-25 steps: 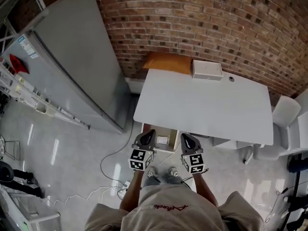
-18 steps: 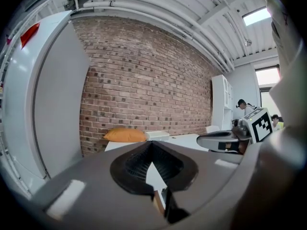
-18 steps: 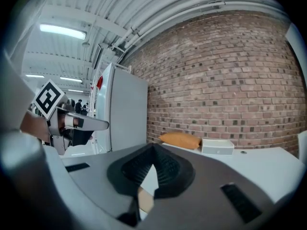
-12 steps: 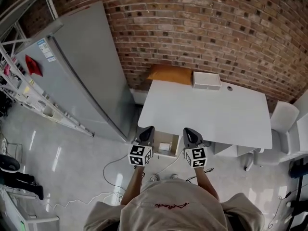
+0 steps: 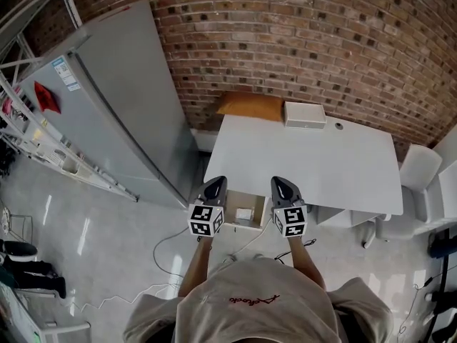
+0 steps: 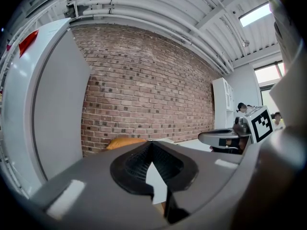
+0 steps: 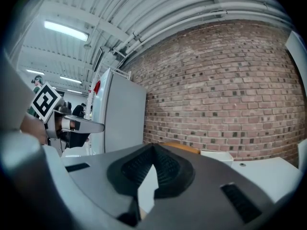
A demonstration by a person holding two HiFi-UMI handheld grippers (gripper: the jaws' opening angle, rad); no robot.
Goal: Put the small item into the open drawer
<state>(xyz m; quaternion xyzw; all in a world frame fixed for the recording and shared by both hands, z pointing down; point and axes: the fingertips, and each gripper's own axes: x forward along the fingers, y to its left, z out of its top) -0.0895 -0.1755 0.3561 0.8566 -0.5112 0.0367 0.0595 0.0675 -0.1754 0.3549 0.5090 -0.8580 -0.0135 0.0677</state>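
The open drawer (image 5: 255, 211) sticks out from the front of the white table (image 5: 307, 166). A small white item (image 5: 244, 214) lies inside it. My left gripper (image 5: 215, 186) hovers just left of the drawer and my right gripper (image 5: 285, 186) just right of it, both above its level. In the left gripper view the left gripper (image 6: 152, 146) has its jaws closed together with nothing between them. The right gripper (image 7: 152, 150) looks the same in its own view, shut and empty. Each gripper view shows the other gripper beside it.
An orange cushion (image 5: 250, 106) and a white box (image 5: 305, 113) sit at the table's far edge against the brick wall. A tall grey cabinet (image 5: 107, 113) stands to the left, a white chair (image 5: 418, 170) to the right. Cables (image 5: 168, 252) trail over the floor.
Both grippers have moved a little up and forward, alongside the drawer. The head camera has shifted back, showing more of the wall. The jaws stay closed.
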